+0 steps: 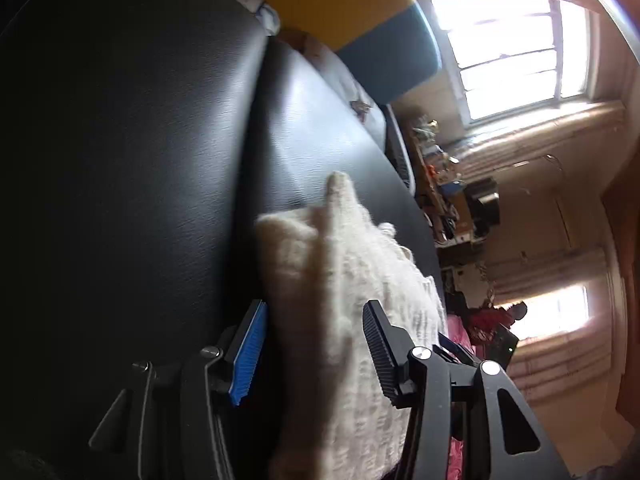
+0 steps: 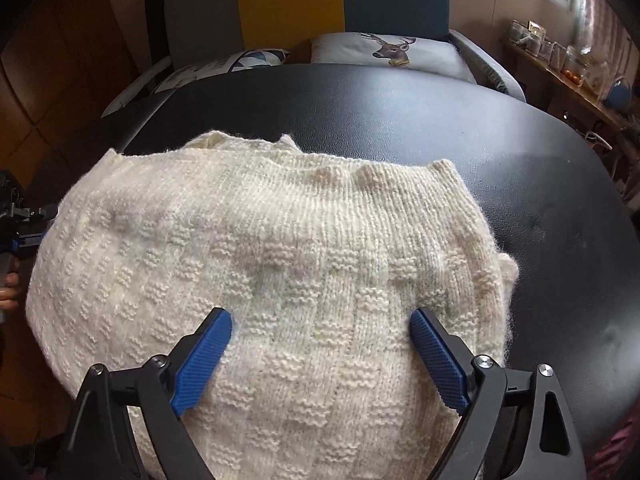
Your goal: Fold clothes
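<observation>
A cream knitted sweater (image 2: 280, 248) lies folded into a compact shape on the black leather table (image 2: 520, 152). In the right wrist view my right gripper (image 2: 320, 320) hovers over the sweater's near part, open, its blue pads (image 2: 204, 360) spread wide with only knit beneath them. In the left wrist view, which is rolled sideways, my left gripper (image 1: 316, 344) is open at the sweater's (image 1: 360, 280) left edge, with the fabric between its two separated fingers and not pinched. The left gripper (image 2: 24, 220) also shows at the far left of the right wrist view, held by a hand (image 2: 8, 292).
Behind the table stands a sofa (image 2: 288, 4) with grey, yellow and blue back panels and a deer-print cushion (image 2: 392, 50). A cluttered wooden shelf (image 2: 568, 64) runs along the right wall under a window (image 1: 512, 48). Bare black tabletop lies beyond and right of the sweater.
</observation>
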